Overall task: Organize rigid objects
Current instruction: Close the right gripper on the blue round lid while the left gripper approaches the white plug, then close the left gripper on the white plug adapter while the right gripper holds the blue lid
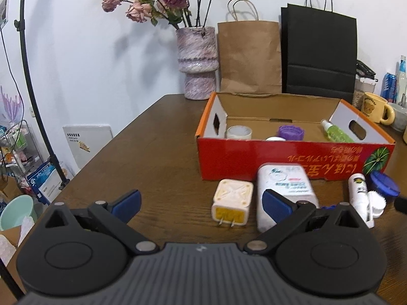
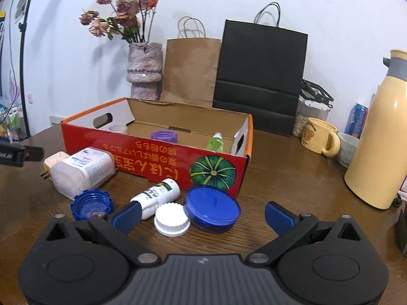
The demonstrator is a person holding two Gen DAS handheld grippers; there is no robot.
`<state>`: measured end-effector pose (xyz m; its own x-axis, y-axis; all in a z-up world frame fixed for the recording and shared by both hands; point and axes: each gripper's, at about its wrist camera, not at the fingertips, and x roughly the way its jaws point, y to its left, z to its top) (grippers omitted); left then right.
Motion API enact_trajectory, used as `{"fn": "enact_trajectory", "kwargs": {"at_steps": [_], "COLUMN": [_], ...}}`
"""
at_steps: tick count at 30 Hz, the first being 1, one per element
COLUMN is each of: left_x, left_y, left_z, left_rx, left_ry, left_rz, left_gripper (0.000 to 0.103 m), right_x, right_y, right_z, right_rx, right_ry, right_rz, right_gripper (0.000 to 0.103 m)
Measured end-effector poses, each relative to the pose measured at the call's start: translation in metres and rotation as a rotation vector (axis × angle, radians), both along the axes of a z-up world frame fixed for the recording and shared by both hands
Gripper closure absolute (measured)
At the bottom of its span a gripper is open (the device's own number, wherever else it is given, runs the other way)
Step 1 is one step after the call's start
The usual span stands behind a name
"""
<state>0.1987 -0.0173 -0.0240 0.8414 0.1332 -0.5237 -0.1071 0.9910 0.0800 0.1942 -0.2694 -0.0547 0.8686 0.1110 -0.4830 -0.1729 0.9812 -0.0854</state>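
A red cardboard box [image 1: 254,164] [image 2: 142,152] stands open on the brown table and holds a white jar [image 1: 239,132], a purple lid [image 2: 164,136] and a green bottle [image 1: 335,133]. In front of it lie a cream plug adapter [image 1: 232,203], a white bottle [image 1: 285,185] on its side, a small white tube [image 2: 157,194], a white cap [image 2: 171,218], a blue scalloped cap [image 2: 91,204] and a round blue lid [image 2: 212,209]. My left gripper [image 1: 201,200] is open just short of the adapter and white bottle. My right gripper [image 2: 203,216] is open around the white cap and blue lid.
At the back stand a vase of dried roses [image 1: 197,61], a brown paper bag [image 1: 250,56] and a black paper bag [image 2: 259,76]. On the right are a yellow mug [image 2: 318,136], a bowl [image 2: 347,148], a can [image 2: 357,119] and a tall cream thermos [image 2: 381,137]. The table's left edge drops to floor clutter.
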Motion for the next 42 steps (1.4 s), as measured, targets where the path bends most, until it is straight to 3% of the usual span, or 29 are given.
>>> {"fn": "enact_trajectory", "kwargs": {"at_steps": [10, 20, 22, 25, 26, 42], "left_x": [0.004, 0.010, 0.011, 0.014, 0.015, 0.036], "left_y": [0.009, 0.011, 0.011, 0.012, 0.013, 0.011], "left_z": [-0.007, -0.011, -0.011, -0.012, -0.013, -0.019], "left_rx": [0.009, 0.017, 0.017, 0.019, 0.019, 0.028], "left_ry": [0.017, 0.022, 0.022, 0.024, 0.026, 0.038], "left_rz": [0.020, 0.020, 0.020, 0.019, 0.020, -0.030], "left_gripper": [0.000, 0.000, 0.000, 0.000, 0.000, 0.000], "right_x": [0.030, 0.064, 0.069, 0.071, 0.071, 0.036], "right_y": [-0.011, -0.023, -0.025, -0.026, -0.025, -0.013], "right_z": [-0.012, -0.024, -0.027, -0.030, -0.030, -0.018], "right_rx": [0.039, 0.161, 0.194, 0.219, 0.228, 0.148], "right_ry": [0.046, 0.110, 0.132, 0.149, 0.157, -0.023], "right_rz": [-0.055, -0.100, -0.104, -0.086, -0.077, -0.082], "right_gripper": [0.000, 0.001, 0.005, 0.034, 0.037, 0.038]}}
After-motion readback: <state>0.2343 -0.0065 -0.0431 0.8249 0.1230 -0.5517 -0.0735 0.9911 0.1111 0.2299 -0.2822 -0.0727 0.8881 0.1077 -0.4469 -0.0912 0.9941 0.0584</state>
